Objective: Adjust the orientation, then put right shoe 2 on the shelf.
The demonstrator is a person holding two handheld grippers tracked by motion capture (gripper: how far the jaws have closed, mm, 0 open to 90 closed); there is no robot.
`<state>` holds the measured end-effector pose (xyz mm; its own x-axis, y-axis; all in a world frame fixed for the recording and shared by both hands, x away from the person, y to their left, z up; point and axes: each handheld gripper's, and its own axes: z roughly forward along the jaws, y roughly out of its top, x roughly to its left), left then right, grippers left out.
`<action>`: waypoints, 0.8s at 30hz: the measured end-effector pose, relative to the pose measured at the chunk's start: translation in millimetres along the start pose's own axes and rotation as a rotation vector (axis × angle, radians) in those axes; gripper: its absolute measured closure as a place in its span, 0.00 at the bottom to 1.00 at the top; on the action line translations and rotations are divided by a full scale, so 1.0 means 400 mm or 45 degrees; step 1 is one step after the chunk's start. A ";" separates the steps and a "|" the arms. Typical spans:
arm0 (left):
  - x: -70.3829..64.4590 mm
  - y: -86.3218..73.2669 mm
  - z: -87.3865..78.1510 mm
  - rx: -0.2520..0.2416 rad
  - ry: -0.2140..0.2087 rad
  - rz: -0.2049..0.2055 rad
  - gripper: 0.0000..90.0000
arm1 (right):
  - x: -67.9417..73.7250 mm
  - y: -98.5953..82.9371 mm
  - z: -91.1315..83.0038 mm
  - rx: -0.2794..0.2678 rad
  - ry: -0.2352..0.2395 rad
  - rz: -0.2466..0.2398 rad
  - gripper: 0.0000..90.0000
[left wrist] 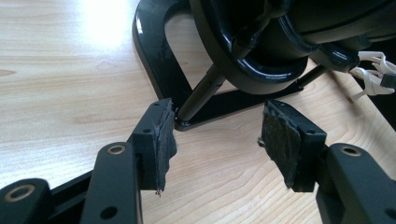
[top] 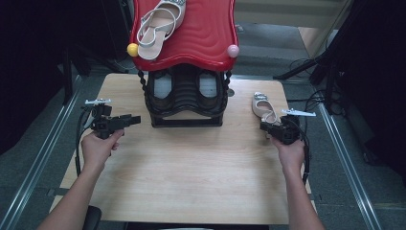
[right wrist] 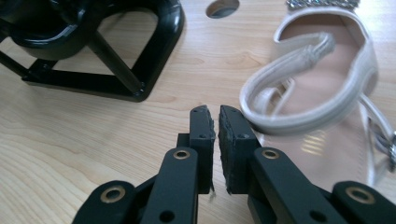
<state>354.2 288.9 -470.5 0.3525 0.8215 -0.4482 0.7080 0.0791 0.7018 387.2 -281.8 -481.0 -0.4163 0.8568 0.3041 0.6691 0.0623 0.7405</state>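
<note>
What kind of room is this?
Probably a lab or workshop set up for recording: a light wooden table on a grey floor, with loose black cables and a black shoe rack with a red top shelf.

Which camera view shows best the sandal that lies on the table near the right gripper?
The right gripper view: the sandal is close, with its heel strap and insole plain, just beyond the shut right gripper. The high view shows it whole but small. The left gripper view shows the black rack.
</note>
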 end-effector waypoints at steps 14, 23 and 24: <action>0.009 -0.021 -0.025 0.005 0.013 -0.010 0.48 | 0.031 0.043 0.001 -0.018 0.035 -0.035 0.72; 0.006 -0.035 -0.032 0.011 0.013 -0.011 0.48 | 0.031 0.066 0.001 -0.042 0.021 -0.096 0.66; 0.006 -0.036 -0.032 0.011 0.015 -0.012 0.48 | 0.026 0.074 0.001 -0.045 0.023 -0.089 0.66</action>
<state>336.8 296.8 -474.5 0.3385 0.8273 -0.4484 0.7166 0.0822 0.6926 403.0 -270.9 -456.1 -0.4728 0.8416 0.2613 0.6160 0.1037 0.7809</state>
